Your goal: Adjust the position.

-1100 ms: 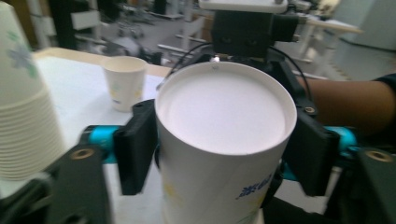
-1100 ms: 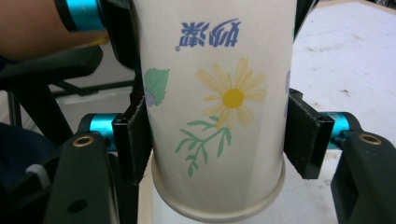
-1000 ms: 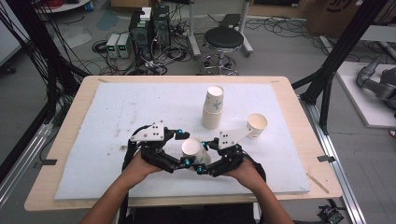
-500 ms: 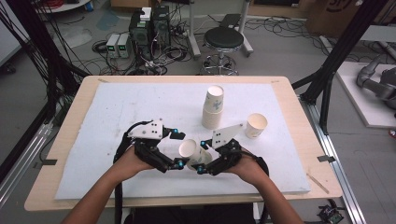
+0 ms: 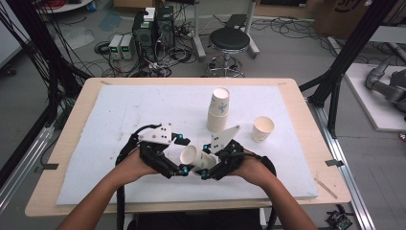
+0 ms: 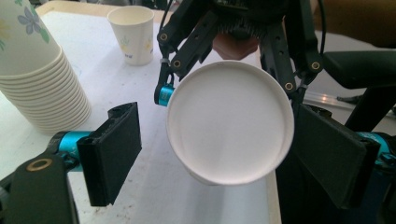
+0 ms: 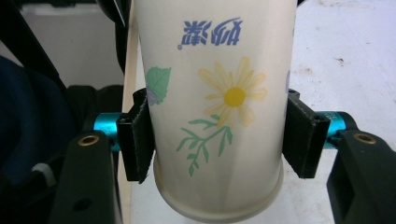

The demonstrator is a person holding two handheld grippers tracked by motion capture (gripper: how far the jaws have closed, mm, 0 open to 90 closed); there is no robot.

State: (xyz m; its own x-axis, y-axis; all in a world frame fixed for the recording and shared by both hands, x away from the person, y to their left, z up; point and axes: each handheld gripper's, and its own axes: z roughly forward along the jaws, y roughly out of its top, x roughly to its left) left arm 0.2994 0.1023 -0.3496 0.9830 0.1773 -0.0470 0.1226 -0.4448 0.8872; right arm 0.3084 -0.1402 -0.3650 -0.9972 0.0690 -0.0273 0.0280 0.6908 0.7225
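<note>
A flowered paper cup [image 5: 194, 157] hangs tilted above the white mat between both hands, its mouth turned toward my left gripper [image 5: 183, 157]. My right gripper [image 5: 205, 162] is shut on it: in the right gripper view both pads press the sides of the cup [image 7: 219, 116], with the right gripper [image 7: 217, 135] around it. In the left gripper view the cup [image 6: 229, 126] shows its round white end between the wide jaws of the left gripper [image 6: 219, 156]. The left pad stands clear of it and the right pad sits close beside its rim.
A tall stack of paper cups [image 5: 219, 112] stands mid-table, with a single upright cup [image 5: 263, 128] to its right. Both also appear in the left gripper view, the stack [image 6: 32, 70] close by and the single cup [image 6: 131, 32] farther off. The white mat [image 5: 119, 110] covers the wooden table [image 5: 72, 115].
The cup has tipped further over, its mouth swinging toward the left gripper. Both hands have stayed nearly where they were, close together near the front of the mat.
</note>
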